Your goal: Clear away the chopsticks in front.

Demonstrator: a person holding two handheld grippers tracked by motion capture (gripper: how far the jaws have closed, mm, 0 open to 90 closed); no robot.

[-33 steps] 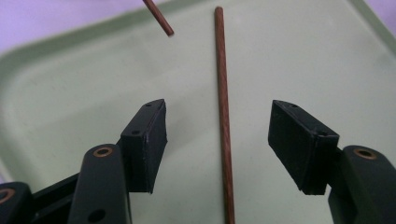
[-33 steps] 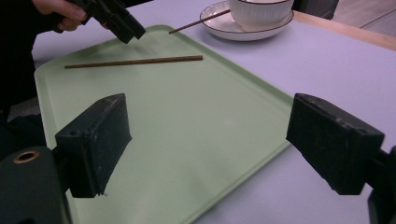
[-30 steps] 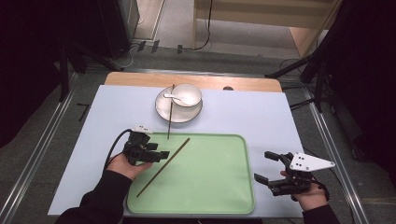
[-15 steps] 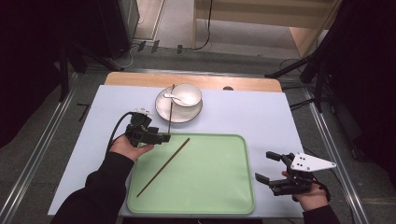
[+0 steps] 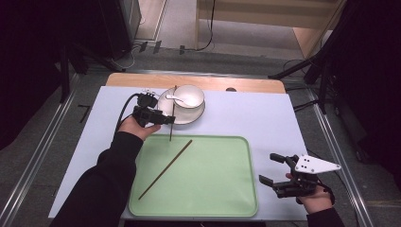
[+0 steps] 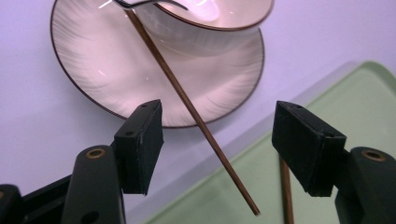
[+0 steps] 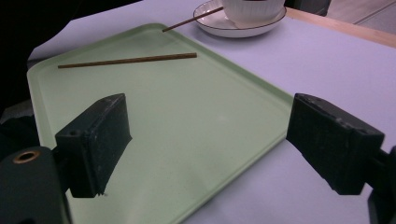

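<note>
While the right gripper (image 5: pixel 280 171) keeps its place at the tray's near right corner, the left gripper (image 5: pixel 166 119) has travelled away from the person, from beside the tray's left edge to the table just beside the saucer. One chopstick (image 5: pixel 165 168) has been left lying slantwise on the green tray (image 5: pixel 213 189); in the earliest picture that gripper is right at its upper end. The second chopstick (image 5: pixel 172 113) rests as before, propped on the saucer (image 5: pixel 163 101) against the bowl (image 5: pixel 190 96), its lower tip hanging over the tray's far edge.

The left gripper's jaws stand spread wide and hold nothing. In the left gripper view the propped chopstick (image 6: pixel 187 100) runs down between the two pads (image 6: pixel 140 144), clear of both, neither pad touching it. The right gripper's jaws are also spread wide and empty, with the tray (image 7: pixel 187 140) showing between them in the right gripper view; it hovers near the tray's corner.

A white spoon (image 5: pixel 179 100) lies in the bowl, though in the left gripper view only a sliver of its handle is cut off at the top edge. The loose chopstick (image 6: pixel 286 196) is mostly hidden behind the right-hand pad there. In the right gripper view the bowl (image 7: pixel 252 9) is cropped by the top edge, and the left arm shows as a dark blur at the left.
</note>
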